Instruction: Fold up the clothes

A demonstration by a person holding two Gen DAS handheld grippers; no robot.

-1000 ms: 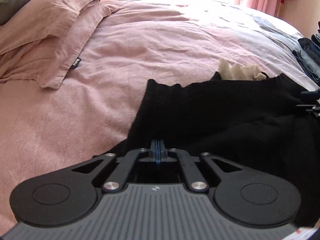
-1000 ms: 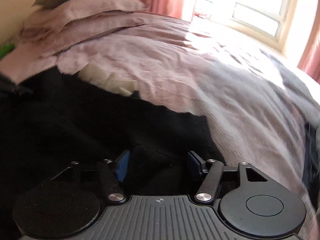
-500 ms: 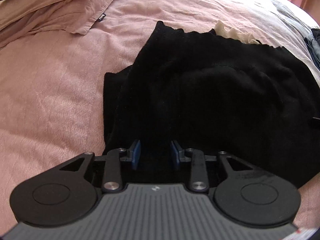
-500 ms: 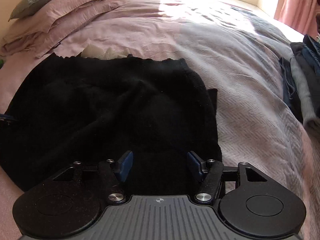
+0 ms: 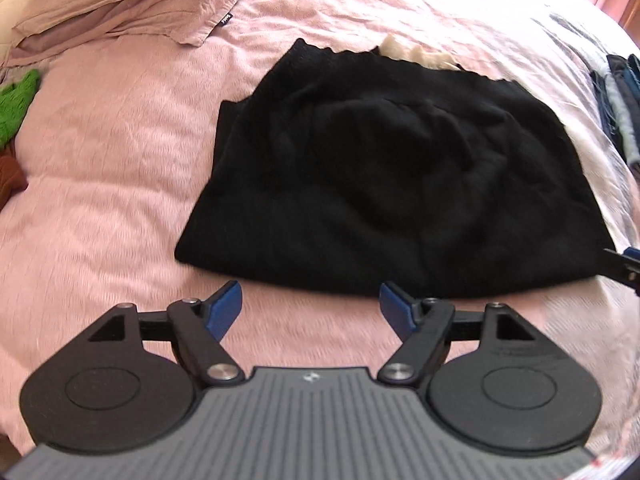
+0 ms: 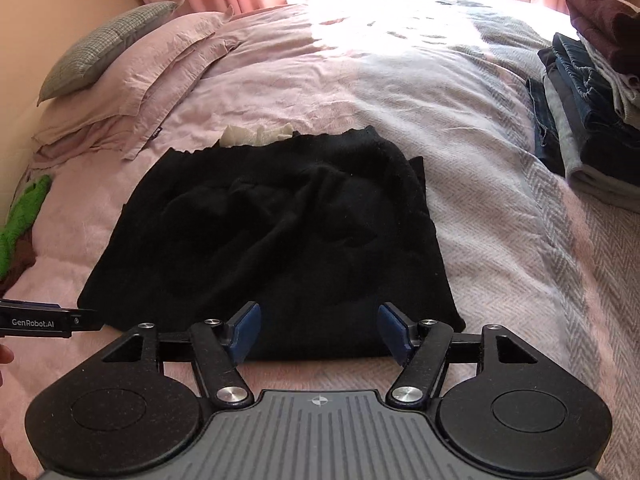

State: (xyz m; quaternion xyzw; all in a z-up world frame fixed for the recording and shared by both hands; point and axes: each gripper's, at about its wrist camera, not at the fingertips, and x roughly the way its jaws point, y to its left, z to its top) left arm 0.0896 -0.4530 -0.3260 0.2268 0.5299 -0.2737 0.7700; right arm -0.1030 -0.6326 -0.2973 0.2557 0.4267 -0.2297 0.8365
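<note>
A black knitted garment [image 5: 392, 184] lies folded over and rumpled on the pink bed cover [image 5: 112, 168]. My left gripper [image 5: 310, 306] hangs open just short of its near edge, nothing between the blue pads. In the right wrist view the same black garment [image 6: 280, 232] lies ahead, and my right gripper [image 6: 318, 330] stands open over its near hem, holding nothing. The tip of the right gripper [image 5: 624, 266] shows at the far right of the left view. The left gripper's side [image 6: 44, 323] shows at the left edge of the right view.
A cream cloth [image 6: 256, 135] peeks out behind the black garment. Pink pillows [image 6: 140, 92] and a grey checked pillow [image 6: 108, 44] lie at the head. A green item [image 5: 16, 100] and a brown item [image 5: 10, 174] sit left. Folded clothes [image 6: 592, 100] are stacked right.
My left gripper let go of the black garment, opened wide and drew back. The right gripper, open throughout, also drew back. The garment now lies flat on the bed.
</note>
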